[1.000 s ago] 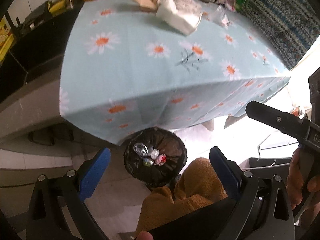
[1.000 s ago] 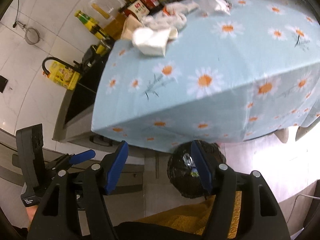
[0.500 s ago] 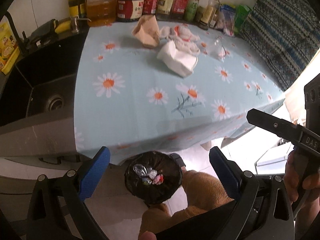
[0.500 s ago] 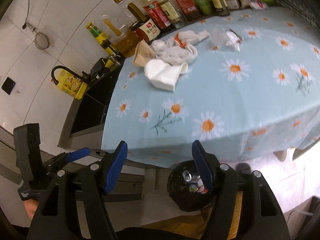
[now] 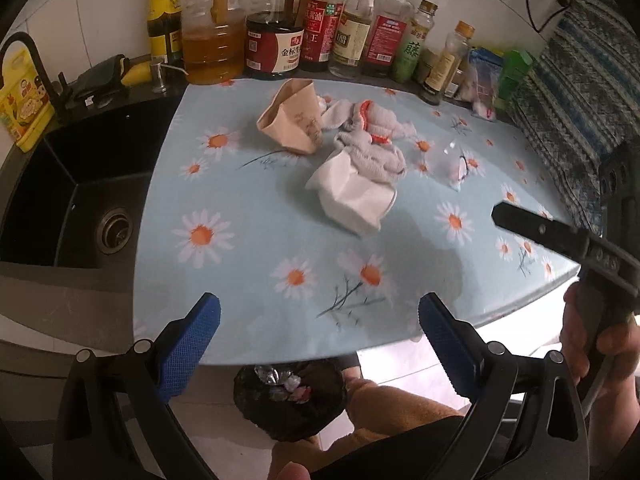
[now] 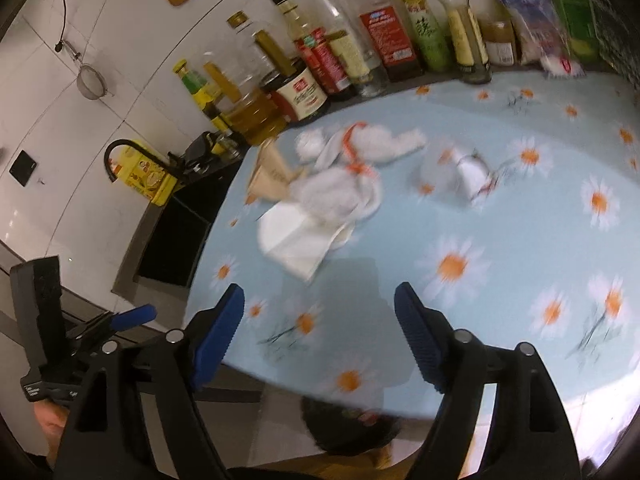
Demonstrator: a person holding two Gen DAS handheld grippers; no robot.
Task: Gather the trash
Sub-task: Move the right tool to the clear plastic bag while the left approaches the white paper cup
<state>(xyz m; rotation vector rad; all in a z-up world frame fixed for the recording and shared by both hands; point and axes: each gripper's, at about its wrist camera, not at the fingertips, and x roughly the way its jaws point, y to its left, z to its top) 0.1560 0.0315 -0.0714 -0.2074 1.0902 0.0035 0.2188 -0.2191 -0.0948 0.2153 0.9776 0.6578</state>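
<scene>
the right wrist view is smeared with motion blur, so the trash on the daisy-print tablecloth [image 6: 500, 240] reads only as pale shapes there. the black-lined trash bin [image 5: 290, 402] sits on the floor below the table's near edge; the tablecloth's hem hides its far rim in the left wrist view, and in the right wrist view the bin [image 6: 348, 424] is mostly hidden behind the cloth edge. a few shiny wrappers [image 5: 280, 376] lie in it, too small to name. the black sink [image 5: 76, 196] is cut off at the left edge of the left wrist view.

on the tablecloth [image 5: 280, 248], well ahead of both grippers, lies the trash: a crumpled white paper bag [image 5: 352, 196] nearest, a grey-white cloth with orange trim [image 5: 372, 148] touching and partly overlapping its far side, a tan paper bag [image 5: 294, 120] just left of the cloth, and a clear plastic wrapper [image 5: 454, 162] off to the right, hard to make out against the print. a row of oil and sauce bottles [image 5: 280, 36] stands along the wall behind.

the left gripper [image 5: 316, 336] hovers over the near table edge with its blue pads spread wide, holding nothing and touching nothing. the right gripper [image 6: 320, 328] is likewise spread wide over the near edge, with nothing between its pads.
</scene>
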